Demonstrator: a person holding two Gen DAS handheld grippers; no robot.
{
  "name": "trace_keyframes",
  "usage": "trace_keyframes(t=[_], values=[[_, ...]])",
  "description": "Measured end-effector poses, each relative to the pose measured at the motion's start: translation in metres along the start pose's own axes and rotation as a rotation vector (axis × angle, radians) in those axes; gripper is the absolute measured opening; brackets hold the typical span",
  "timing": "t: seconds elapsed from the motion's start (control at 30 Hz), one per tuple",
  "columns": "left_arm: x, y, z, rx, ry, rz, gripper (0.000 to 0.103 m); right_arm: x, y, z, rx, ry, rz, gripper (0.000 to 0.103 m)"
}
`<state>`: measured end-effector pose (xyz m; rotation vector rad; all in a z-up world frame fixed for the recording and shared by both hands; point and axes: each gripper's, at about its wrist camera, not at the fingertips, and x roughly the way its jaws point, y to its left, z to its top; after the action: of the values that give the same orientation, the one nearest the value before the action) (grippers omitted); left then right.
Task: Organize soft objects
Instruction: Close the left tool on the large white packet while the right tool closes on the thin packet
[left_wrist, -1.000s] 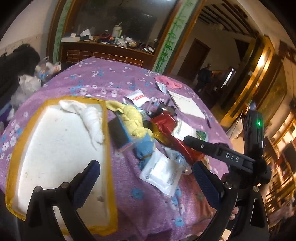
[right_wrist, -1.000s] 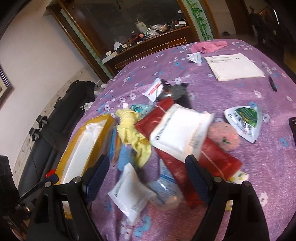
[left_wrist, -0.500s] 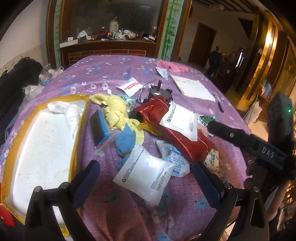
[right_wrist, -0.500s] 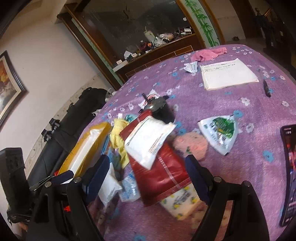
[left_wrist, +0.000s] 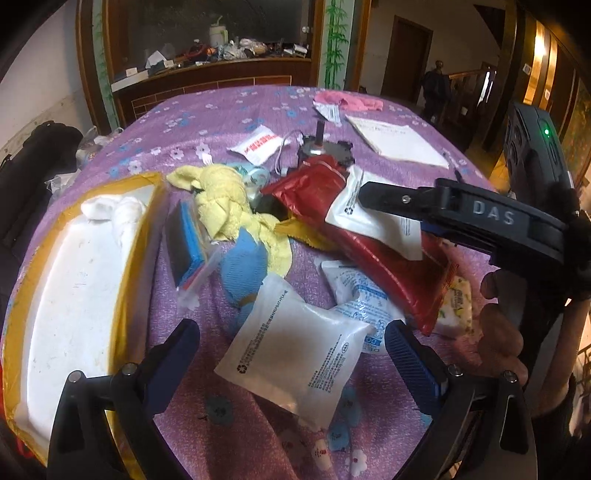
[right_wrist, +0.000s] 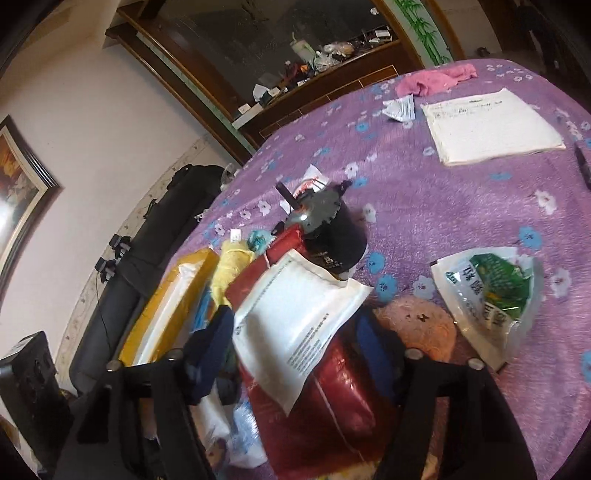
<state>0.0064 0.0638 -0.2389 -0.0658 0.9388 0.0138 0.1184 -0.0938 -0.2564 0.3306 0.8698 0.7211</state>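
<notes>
Your right gripper (right_wrist: 295, 354) is closing around the white pouch (right_wrist: 295, 314) on the red bag (right_wrist: 332, 398), not yet pinched. The pouch's long axis runs away between the fingers. Your left gripper (left_wrist: 291, 354) hangs open.

Heaped mid-surface: crumpled yellow cloth (left_wrist: 225, 206) draped over blue cloth (left_wrist: 245, 266); long red pouch (left_wrist: 373, 251) lying diagonally, white sachet (right_wrist: 295, 314) flat atop it; second white sachet (left_wrist: 295, 347) flat nearer; pink cloth (right_wrist: 436, 82) bunched far off.

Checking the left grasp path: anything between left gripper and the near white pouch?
Nothing visible. The white pouch lies on the purple cloth right ahead of the open left gripper, its top bare. The blue-printed packet is tucked under its far right corner.
</notes>
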Motion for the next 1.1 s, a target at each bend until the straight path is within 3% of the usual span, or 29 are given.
trace_keyframes(t=[0.07,0.13,0.3,0.53,0.7,1.1], values=[[0.006,0.002,0.001,-0.002,0.011,0.006,0.101,0.001,-0.001,-0.001,-0.003,-0.013,0.011,0.052],[0.012,0.005,0.001,-0.014,0.024,0.003,0.101,-0.003,0.003,-0.001,-0.027,-0.042,-0.001,0.042],[0.020,0.005,0.001,-0.014,0.033,-0.007,0.100,-0.010,0.015,-0.001,-0.100,-0.100,-0.025,0.031],[0.029,0.012,0.001,-0.076,0.059,-0.062,0.098,-0.021,0.019,-0.002,-0.128,-0.151,0.041,0.016],[0.024,0.011,-0.002,-0.057,0.050,-0.051,0.084,-0.032,0.020,-0.002,-0.129,-0.206,0.085,0.013],[0.025,0.014,-0.016,-0.092,0.084,-0.123,0.083,-0.029,0.019,-0.005,-0.123,-0.200,0.110,0.011]])
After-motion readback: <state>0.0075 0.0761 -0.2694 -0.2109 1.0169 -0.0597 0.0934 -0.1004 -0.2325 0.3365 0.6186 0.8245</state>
